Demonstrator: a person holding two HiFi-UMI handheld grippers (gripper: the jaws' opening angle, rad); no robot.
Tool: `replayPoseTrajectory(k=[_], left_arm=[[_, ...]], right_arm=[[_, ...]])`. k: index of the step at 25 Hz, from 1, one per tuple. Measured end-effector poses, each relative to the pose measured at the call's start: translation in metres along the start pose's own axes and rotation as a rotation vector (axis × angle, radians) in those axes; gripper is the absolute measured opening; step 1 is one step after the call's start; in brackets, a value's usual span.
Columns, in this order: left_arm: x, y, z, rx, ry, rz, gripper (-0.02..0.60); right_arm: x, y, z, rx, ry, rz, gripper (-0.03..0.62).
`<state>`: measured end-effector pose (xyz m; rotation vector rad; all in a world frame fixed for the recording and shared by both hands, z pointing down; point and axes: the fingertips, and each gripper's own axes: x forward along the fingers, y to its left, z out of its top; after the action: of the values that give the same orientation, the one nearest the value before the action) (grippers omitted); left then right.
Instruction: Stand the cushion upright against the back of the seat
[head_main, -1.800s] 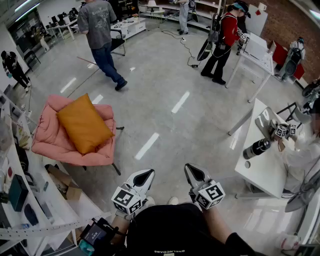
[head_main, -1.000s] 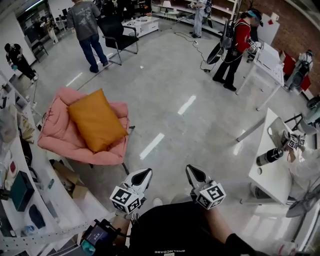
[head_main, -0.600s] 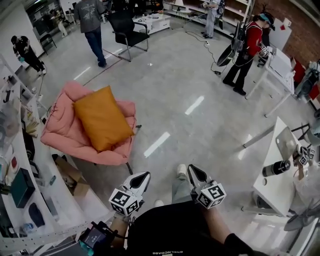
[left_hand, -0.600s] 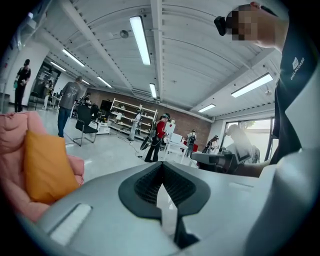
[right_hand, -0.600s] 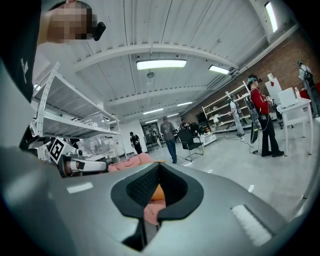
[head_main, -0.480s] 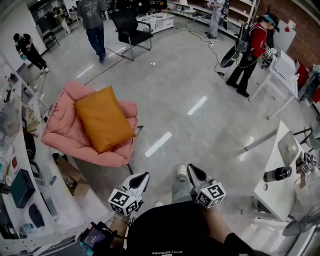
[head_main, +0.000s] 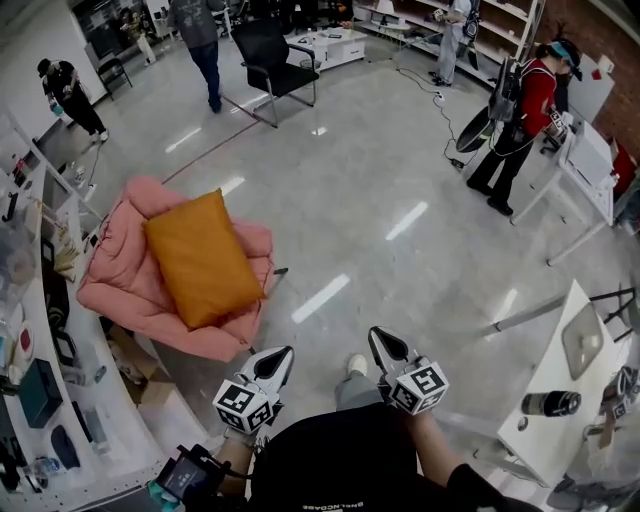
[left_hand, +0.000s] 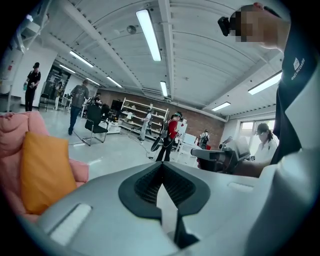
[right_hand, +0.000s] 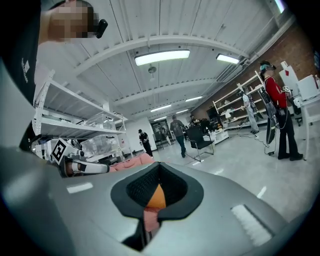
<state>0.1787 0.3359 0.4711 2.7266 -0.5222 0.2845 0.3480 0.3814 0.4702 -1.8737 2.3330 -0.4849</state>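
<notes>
1. While both hand-held grippers hang low in front of the person, the cushion (head_main: 200, 258) rests on the pink seat (head_main: 112, 292) at the head view's left, well apart from either gripper. It covers the middle of the padding, its long axis running from the seat's back toward its front edge.
2. Cushion: rectangular and plump with rounded corners, mustard-orange, in smooth plain cloth without pattern. The left gripper view shows it at the left edge (left_hand: 45, 172), with pink padding (left_hand: 15, 135) rising behind and beside it.
3. Seat: thick pink padding, quilted and puckered into soft folds, with a broad, rounded outline.
4. Left gripper (head_main: 283, 352): pale grey moulded shell with black ribbed pads. In its own view (left_hand: 161, 166) the jaws are closed tip to tip, with nothing between them.
5. Right gripper (head_main: 378, 336): same build, jaws likewise closed and empty (right_hand: 159, 168). The orange seen through the notch behind the pads is the distant cushion (right_hand: 156, 197).
6. Surroundings: polished grey floor (head_main: 400, 170) with bright reflected strips, white shelving (head_main: 40, 400) beside the seat, a black office chair (head_main: 270, 55) beyond it, and a white table (head_main: 560, 400) at the right.
</notes>
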Motion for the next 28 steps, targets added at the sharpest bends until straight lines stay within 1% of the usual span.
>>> replayPoseTrajectory(k=[5, 9, 14, 18, 21, 25, 28], left_arm=[[0.053, 0.006, 0.029, -0.002, -0.009, 0.035, 0.02], [0.09, 0.011, 0.052, -0.005, -0.025, 0.075, 0.02], [0.119, 0.022, 0.069, -0.021, -0.051, 0.143, 0.02], [0.13, 0.03, 0.075, -0.017, -0.054, 0.187, 0.02], [0.126, 0.04, 0.074, -0.037, -0.057, 0.236, 0.02], [0.114, 0.061, 0.067, -0.069, -0.064, 0.296, 0.02], [0.106, 0.079, 0.064, -0.085, -0.075, 0.321, 0.02]], right_arm=[[0.023, -0.053, 0.025, 0.016, 0.02, 0.029, 0.006], [0.043, -0.086, 0.046, 0.0, 0.047, 0.087, 0.006], [0.072, -0.114, 0.064, -0.017, 0.066, 0.161, 0.006], [0.092, -0.125, 0.069, -0.024, 0.078, 0.213, 0.006], [0.11, -0.127, 0.066, -0.015, 0.104, 0.25, 0.006], [0.133, -0.113, 0.058, -0.014, 0.133, 0.308, 0.006], [0.153, -0.101, 0.049, -0.02, 0.152, 0.341, 0.006]])
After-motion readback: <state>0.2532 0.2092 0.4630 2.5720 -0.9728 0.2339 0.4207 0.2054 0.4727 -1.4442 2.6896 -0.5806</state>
